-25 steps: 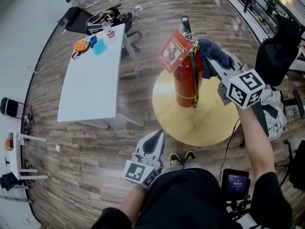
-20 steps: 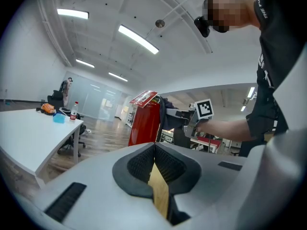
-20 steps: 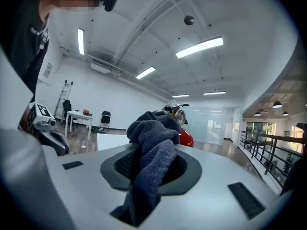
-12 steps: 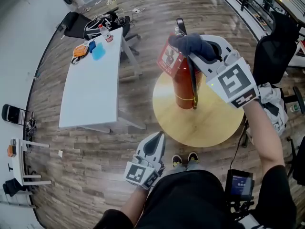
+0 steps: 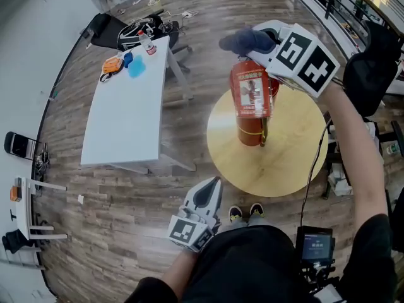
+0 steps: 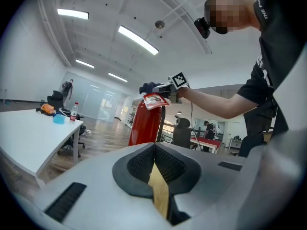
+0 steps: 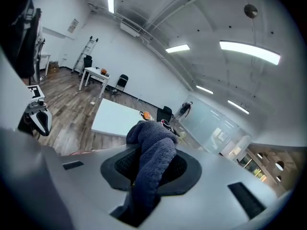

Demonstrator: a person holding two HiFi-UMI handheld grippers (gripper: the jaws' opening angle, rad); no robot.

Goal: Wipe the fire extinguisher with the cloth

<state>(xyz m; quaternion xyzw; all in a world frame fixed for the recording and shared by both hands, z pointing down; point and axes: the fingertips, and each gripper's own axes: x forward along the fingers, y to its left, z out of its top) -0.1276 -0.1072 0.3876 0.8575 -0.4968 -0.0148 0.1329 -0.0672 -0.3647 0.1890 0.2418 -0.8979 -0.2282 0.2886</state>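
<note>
Since the earlier frame the right gripper (image 5: 260, 41) has risen from the upper right flank of the fire extinguisher (image 5: 252, 109) to a position over its top, carrying the cloth (image 5: 242, 41) with it. The tag (image 5: 249, 94) on the extinguisher has swung round and now hangs flat against the front of the red body. The left gripper (image 5: 207, 191) has not shifted.

Right gripper: jaws clamped on the dark blue cloth, which bulges out ahead of them in a thick fold. The cloth sits over the extinguisher's head; actual contact cannot be confirmed.

Left gripper: jaws together, nothing between them. It is held low, well apart from the extinguisher on the person's side, pointing towards it.

The extinguisher stands upright on the round wooden bench (image 5: 287, 163), near that bench's far left part.

To the left of the extinguisher, across a strip of wooden floor (image 5: 158, 169), stands a long white bench (image 5: 123, 115). At its far end lie a bottle (image 5: 147, 43), a blue item (image 5: 135, 67) and an orange item (image 5: 112, 64).
</note>
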